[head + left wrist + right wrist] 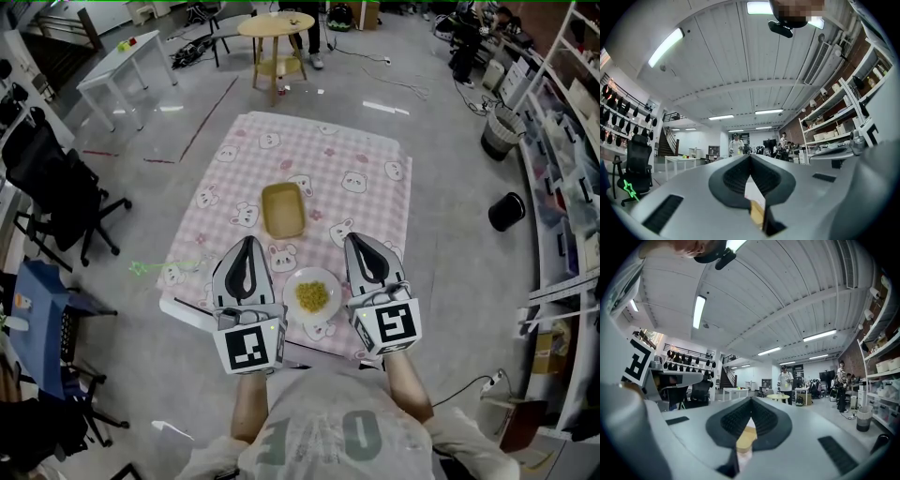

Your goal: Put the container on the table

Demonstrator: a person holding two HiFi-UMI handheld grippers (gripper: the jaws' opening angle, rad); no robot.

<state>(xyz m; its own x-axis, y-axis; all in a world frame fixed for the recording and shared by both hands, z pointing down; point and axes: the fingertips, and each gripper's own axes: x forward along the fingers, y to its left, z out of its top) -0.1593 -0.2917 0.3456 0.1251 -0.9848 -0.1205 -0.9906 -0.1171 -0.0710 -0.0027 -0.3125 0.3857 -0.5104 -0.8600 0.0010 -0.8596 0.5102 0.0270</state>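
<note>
Closest are the marker cubes [251, 347] of the two grippers, and from them the jaws go forward. The left gripper [246, 242] and the right gripper [360, 240] both have the jaws pressed together at the tips, with nothing held between them; each gripper view confirms this. They hover over the near part of the cloth-covered table [375, 159], on both sides of a white plate [292, 281] with yellow food.

Further out, the container [283, 209] lies already on the table, apart from the plate. It seems empty, shallow and light, with thin stiff walls, so I would pinch one rim wall gently.

Only the head view shows its place. The gripper views look level across the room, toward ceiling lamps [665, 47] and shelves [834, 117].
</note>
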